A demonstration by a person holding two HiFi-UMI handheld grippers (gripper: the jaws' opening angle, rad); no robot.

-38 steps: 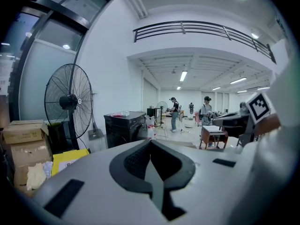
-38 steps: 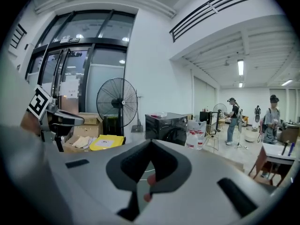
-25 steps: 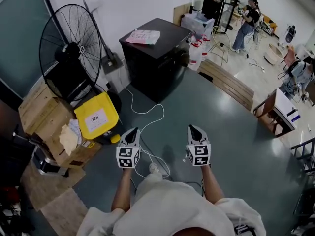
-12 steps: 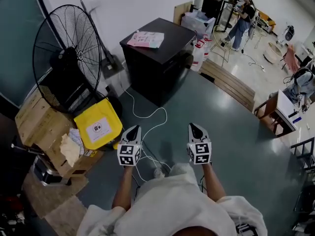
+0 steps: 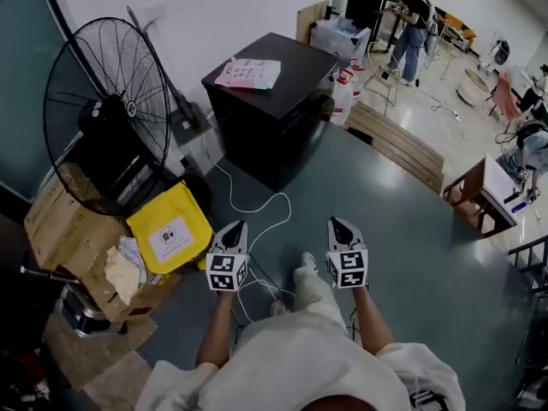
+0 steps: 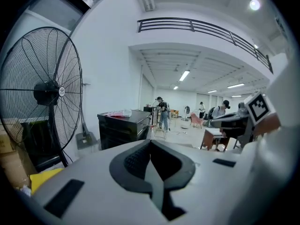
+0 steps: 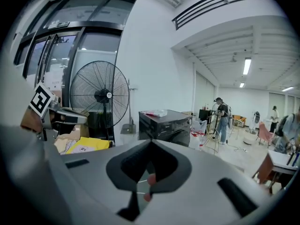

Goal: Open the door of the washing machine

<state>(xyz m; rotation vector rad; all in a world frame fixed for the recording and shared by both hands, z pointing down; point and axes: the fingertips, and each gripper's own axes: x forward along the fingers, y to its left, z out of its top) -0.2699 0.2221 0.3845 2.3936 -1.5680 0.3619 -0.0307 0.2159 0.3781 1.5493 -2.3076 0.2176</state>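
Note:
The washing machine [image 5: 265, 101] is a black box against the white wall, some way ahead of me, with pink papers [image 5: 248, 73] on its top. It also shows in the left gripper view [image 6: 121, 128] and the right gripper view [image 7: 165, 125]. Its door looks closed. My left gripper [image 5: 235, 227] and right gripper [image 5: 336, 223] are held side by side over the grey floor, well short of the machine and pointing toward it. Both are shut and hold nothing, as the left gripper [image 6: 151, 142] and right gripper [image 7: 151, 142] show in their own views.
A big black fan [image 5: 107, 114] stands left of the machine, with a yellow bag [image 5: 169, 223] and cardboard boxes [image 5: 64, 229] below it. A white cable [image 5: 257, 208] runs across the floor. Wooden planks [image 5: 398, 148] and a desk [image 5: 488, 191] lie right; a person [image 5: 411, 24] stands far back.
I have walked closer to the washing machine; the fan and boxes have slid left and down in the head view. A foot has stepped forward between the grippers. Both grippers stay shut.

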